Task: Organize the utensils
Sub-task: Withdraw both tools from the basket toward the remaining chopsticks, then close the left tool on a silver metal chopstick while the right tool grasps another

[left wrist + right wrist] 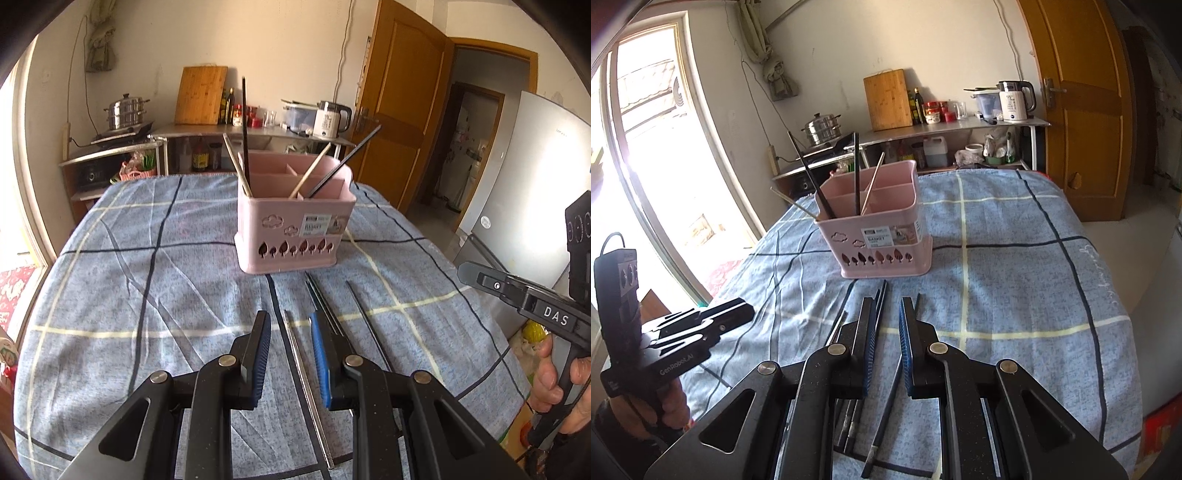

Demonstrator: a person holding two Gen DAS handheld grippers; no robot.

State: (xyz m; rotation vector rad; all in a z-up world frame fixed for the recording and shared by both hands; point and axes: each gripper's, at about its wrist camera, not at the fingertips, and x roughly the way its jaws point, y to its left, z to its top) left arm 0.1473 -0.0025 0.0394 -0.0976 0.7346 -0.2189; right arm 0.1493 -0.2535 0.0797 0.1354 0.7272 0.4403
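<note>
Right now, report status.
Left gripper open over silver chopstick. Right gripper open, empty. Pink basket ahead, four chopsticks in. Nothing blocking.

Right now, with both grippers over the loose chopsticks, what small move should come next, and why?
Probably lower the left gripper and close on the silver chopstick: its jaws are open, the chopstick lies between them on the cloth, and the pink basket stands just ahead.

In the left wrist view the basket (295, 221) stands on the tablecloth (147, 295) at frame centre, with chopsticks (244, 129) standing in its compartments. Below it, toward the lower centre, loose chopsticks (325, 306) lie on the cloth. Behind, along the upper frame, a counter (221, 130) holds a cutting board (200, 95) left of a kettle (330, 119).
</note>
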